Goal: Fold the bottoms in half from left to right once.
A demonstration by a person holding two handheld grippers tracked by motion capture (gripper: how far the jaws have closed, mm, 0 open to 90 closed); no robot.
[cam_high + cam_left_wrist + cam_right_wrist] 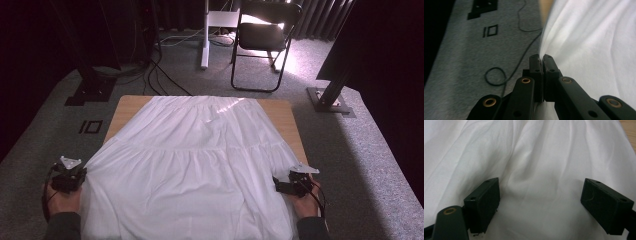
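Left gripper (541, 58): jaws pinched tight on the left edge of the white skirt (195, 165), which lies spread across the wooden table (282, 112). Right gripper (541, 202): jaws wide, cloth between them, not gripped. We judge the fabric thin, light, limp and prone to bunching; best taken at hems or side edges, both sides together. We find no legible brand, label or writing.

Recording studio — black curtains (45, 40), rig stands (332, 92), floor cables (160, 75)

wooden table (285, 112); white skirt (200, 155) spread over it
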